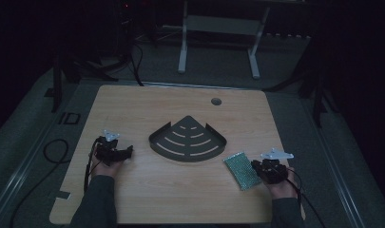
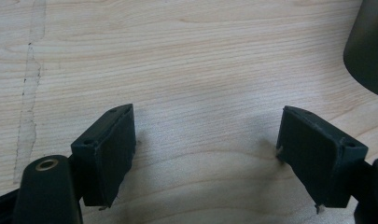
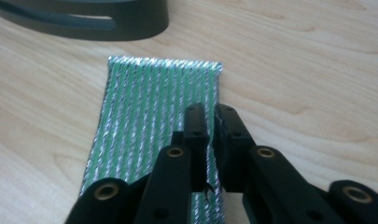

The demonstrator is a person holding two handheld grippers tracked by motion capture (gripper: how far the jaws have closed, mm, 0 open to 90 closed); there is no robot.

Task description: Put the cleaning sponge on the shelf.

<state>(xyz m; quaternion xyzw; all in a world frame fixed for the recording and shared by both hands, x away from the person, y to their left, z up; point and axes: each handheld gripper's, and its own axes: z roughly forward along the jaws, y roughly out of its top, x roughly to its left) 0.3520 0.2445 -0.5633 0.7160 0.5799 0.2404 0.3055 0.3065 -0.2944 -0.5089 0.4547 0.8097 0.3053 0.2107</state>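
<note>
While the rack waits: the corner rack sits mid-table, with the green scrub pad just to its right.
Right gripper: jaws pinched together on the pad's right edge.
Left gripper: jaws wide apart over bare table, holding nothing.
Advice: the lift should stay slow, since an edge pinch may slip.
</note>
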